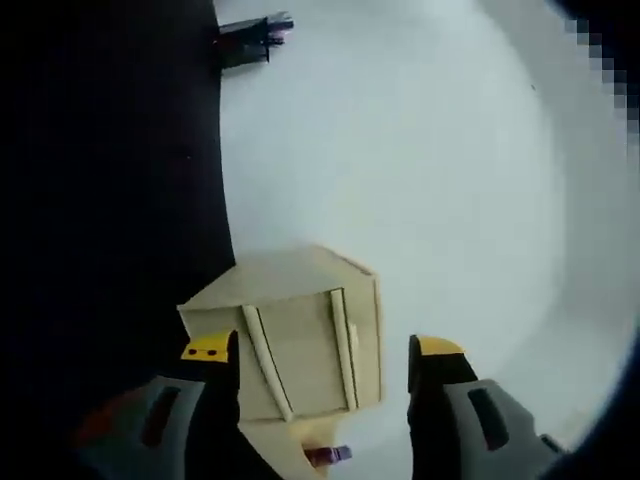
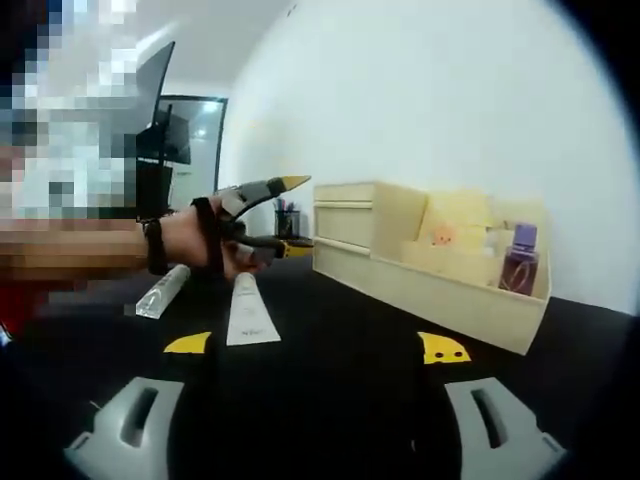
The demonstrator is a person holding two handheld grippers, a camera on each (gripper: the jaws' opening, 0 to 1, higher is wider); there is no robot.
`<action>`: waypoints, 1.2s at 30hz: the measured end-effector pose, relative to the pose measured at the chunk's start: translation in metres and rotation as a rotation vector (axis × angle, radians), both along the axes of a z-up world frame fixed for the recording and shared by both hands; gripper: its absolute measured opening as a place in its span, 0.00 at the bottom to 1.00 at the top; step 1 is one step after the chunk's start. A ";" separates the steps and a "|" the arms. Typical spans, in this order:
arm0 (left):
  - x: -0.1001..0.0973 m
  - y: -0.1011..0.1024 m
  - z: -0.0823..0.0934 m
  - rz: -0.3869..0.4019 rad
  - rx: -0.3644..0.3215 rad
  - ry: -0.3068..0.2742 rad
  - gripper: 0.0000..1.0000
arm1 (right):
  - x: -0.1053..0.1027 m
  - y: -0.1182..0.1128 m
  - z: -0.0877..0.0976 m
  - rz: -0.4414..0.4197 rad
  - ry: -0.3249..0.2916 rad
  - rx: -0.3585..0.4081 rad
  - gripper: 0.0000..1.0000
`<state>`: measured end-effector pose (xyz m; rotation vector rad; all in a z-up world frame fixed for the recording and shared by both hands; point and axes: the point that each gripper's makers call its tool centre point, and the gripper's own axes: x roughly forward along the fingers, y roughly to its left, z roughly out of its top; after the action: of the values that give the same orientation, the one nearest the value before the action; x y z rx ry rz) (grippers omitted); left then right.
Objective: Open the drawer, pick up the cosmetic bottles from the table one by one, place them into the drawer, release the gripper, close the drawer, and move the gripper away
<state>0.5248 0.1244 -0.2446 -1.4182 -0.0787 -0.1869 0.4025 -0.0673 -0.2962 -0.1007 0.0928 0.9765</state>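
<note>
Black tabletop (image 2: 330, 350) holds two tubes (image 2: 248, 312) lying lengthwise away from the right gripper (image 2: 318, 348); both fingers spread, empty.

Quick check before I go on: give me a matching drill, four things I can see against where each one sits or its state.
Things:
1. purple bottle
2. white tube
3. silver tube
4. left gripper

Places or states:
A. lying on the black table, nearest the right gripper
B. at the front of the wooden drawer box, jaws open
C. standing in the wooden organizer's tray
D. lying on the table beneath the person's hand

Pairs: 1-C, 2-A, 3-D, 4-B
</note>
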 end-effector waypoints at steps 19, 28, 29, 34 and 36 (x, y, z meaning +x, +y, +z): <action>0.038 0.032 -0.013 -0.022 -0.020 0.034 0.50 | 0.001 0.000 -0.001 0.001 -0.002 -0.005 0.73; 0.050 0.036 -0.009 -0.043 -0.022 0.003 0.46 | 0.002 0.000 -0.002 0.001 -0.002 -0.009 0.72; 0.051 0.036 -0.008 -0.043 -0.017 0.003 0.46 | 0.002 0.000 -0.002 0.000 -0.003 -0.011 0.72; 0.053 0.039 -0.010 -0.045 -0.018 0.015 0.43 | 0.002 0.000 -0.002 0.000 -0.004 -0.011 0.72; 0.053 0.040 -0.014 -0.046 -0.019 0.032 0.38 | 0.004 0.000 -0.001 0.000 -0.004 -0.013 0.72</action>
<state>0.5781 0.1648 -0.2585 -1.4425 -0.0213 -0.2022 0.4064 -0.0672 -0.2975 -0.1144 0.0951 0.9761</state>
